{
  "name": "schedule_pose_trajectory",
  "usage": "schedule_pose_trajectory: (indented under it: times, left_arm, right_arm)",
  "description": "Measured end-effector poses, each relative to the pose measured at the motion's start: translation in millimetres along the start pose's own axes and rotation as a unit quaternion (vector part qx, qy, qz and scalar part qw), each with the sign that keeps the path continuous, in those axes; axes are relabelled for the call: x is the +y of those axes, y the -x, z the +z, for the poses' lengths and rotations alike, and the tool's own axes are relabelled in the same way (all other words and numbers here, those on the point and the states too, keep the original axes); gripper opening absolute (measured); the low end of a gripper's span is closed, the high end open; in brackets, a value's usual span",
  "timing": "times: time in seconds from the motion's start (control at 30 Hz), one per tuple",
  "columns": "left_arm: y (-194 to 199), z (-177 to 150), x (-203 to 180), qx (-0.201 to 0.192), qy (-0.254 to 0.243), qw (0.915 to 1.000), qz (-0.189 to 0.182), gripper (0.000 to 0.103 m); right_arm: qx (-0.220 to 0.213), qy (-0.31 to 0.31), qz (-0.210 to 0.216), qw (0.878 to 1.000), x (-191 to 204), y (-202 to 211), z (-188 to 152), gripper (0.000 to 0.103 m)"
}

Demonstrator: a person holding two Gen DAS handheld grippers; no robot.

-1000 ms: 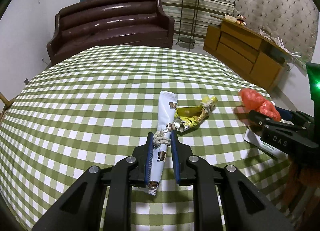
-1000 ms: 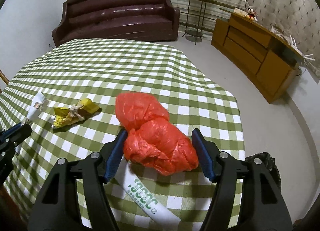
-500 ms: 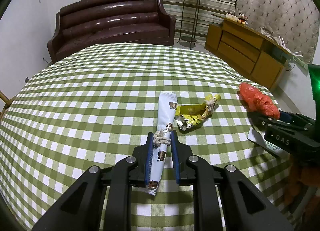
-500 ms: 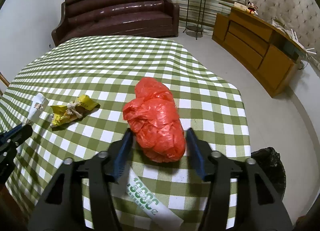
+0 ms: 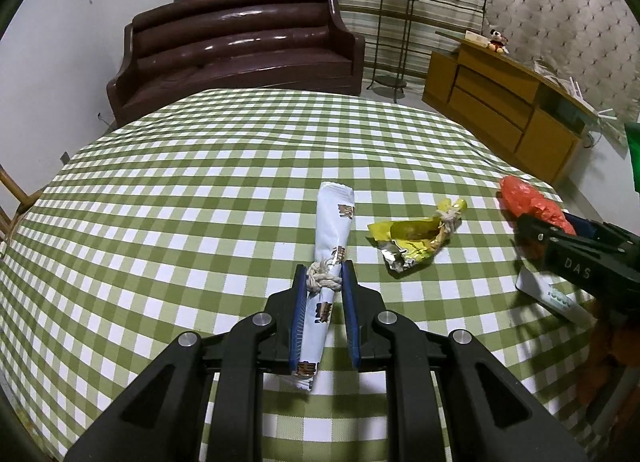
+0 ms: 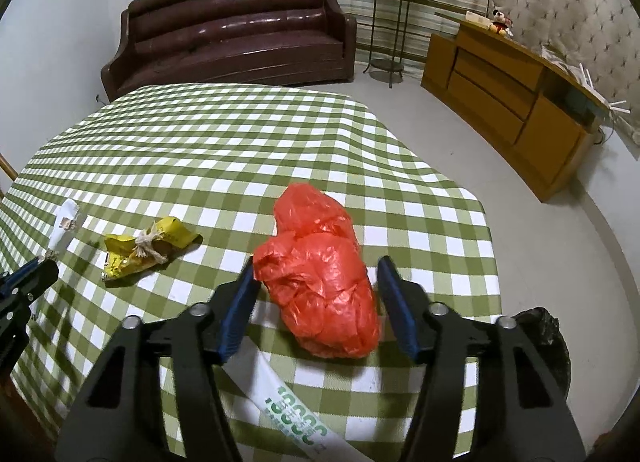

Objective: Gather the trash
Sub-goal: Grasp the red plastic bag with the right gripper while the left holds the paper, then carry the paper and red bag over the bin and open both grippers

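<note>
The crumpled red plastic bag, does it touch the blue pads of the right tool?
Cannot tell. In the right wrist view the crumpled red plastic bag sits between the right tool's closing pads: the left seems to meet it, the right shows a thin gap.

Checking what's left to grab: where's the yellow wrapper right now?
The yellow wrapper lies loose on the checked tablecloth, untouched by either tongs, between the white rolled packet and the red plastic bag. In the right wrist view it sits left of the bag.

white packet (image 6: 296, 422) end under right claw (image 6: 316, 274)

Left jaws clamped (right jaws closing)
</note>
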State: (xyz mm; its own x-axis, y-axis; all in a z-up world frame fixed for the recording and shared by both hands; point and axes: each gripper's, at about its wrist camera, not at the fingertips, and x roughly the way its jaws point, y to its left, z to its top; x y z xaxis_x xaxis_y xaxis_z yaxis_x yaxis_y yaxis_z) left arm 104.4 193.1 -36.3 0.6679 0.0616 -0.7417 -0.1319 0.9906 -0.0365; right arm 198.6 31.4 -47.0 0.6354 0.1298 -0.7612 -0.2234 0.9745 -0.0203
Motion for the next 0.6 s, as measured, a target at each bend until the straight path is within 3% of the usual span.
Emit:
schedule_pose_trajectory:
  times: [0.27, 0.6]
  left_arm:
    - [-0.3, 2.7, -7.6, 0.001, -0.003, 1.0000, -0.001, 0.018]
    - [16.2, 1.8, -39.2, -0.015, -0.022, 0.9994, -0.021, 0.018]
  right_arm:
    - [-0.019, -0.005, -0.002, 1.000, -5.5, 12.9, -5.1, 0.042]
    - [-0.049, -0.044, -0.013, 0.998, -44.6, 57.9, -30.1, 0.042]
